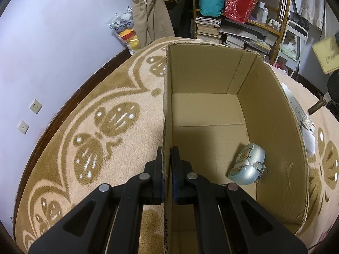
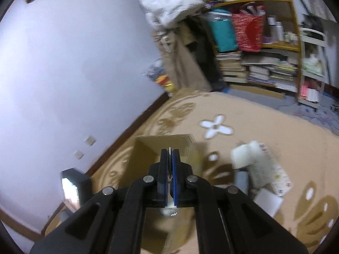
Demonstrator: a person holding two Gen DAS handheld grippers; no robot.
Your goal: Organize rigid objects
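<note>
An open cardboard box (image 1: 273, 110) stands on the patterned rug. My left gripper (image 1: 166, 152) is shut on the box's left wall (image 1: 167, 105), one pad outside and one inside. A pale blue patterned case (image 1: 247, 165) with a metal clasp lies on the box floor by the right wall. My right gripper (image 2: 170, 151) is above the box (image 2: 146, 148) and shut on a thin flat thing (image 2: 170, 165), seen edge-on between the pads. A blurred yellowish flat piece (image 1: 325, 56) hangs at the right edge of the left wrist view.
White packets (image 2: 254, 158), a grey item (image 2: 241, 180) and a white card (image 2: 268, 201) lie on the rug (image 2: 254, 114) right of the box. Bookshelves (image 2: 254, 67) with books and bags stand behind. A wall (image 1: 53, 42) with sockets runs along the left.
</note>
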